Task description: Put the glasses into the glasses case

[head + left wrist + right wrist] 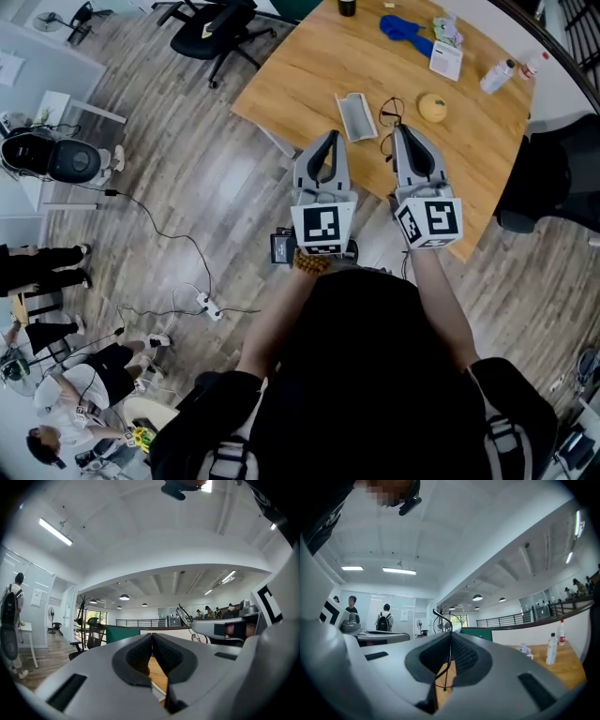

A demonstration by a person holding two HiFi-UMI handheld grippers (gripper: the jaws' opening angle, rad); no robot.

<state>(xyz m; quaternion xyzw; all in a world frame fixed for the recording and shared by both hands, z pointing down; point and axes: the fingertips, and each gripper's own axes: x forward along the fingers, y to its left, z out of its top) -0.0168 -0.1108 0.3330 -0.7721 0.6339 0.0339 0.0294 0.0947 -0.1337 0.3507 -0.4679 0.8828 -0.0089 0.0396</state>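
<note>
Right gripper (401, 131) fingers pinch a thin temple of the glasses (387, 124), just beside the open glasses case (355, 116) on the table (309, 66); left gripper (329, 136) fingers are pressed together, empty; advisable: keep the frame level and lower it slowly into the case.

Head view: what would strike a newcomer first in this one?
The right claw, shut on the thin black glasses at the wooden table's near edge, catches the eye first. Beside it the left claw is shut on nothing, close to the grey glasses case lying on the table.
</note>
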